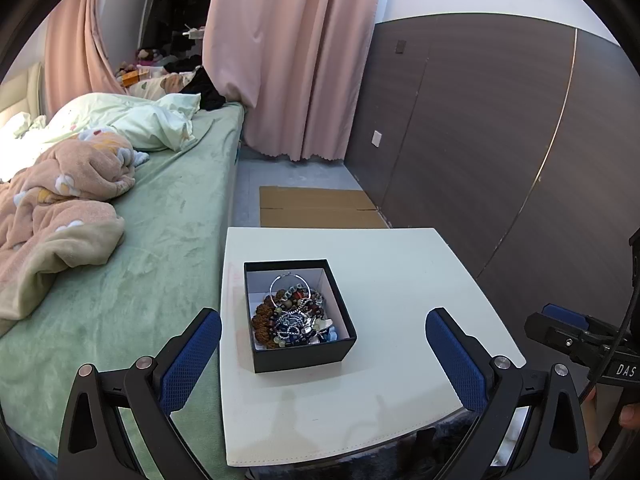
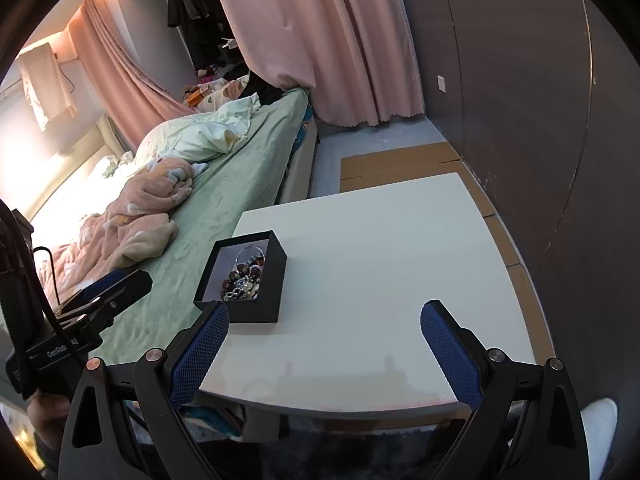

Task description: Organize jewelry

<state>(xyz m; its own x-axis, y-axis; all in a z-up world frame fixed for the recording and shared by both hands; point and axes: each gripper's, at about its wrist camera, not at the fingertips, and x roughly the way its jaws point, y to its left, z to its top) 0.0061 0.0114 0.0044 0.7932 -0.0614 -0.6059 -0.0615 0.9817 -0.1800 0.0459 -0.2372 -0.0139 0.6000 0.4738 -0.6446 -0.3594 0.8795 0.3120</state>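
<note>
Jewelry [image 1: 294, 314] fills our black box [image 1: 304, 354] on the white worktop [image 1: 400, 280], bed [image 1: 168, 232] left; both tongs [image 1: 323, 354] [image 2: 325, 344] gape empty.

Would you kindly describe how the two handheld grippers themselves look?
The left gripper and right gripper match: black angular frames with round metal pivot pins, and two fingers faced with blue textured pads. Each body carries partly visible white lettering and a black cable.
</note>
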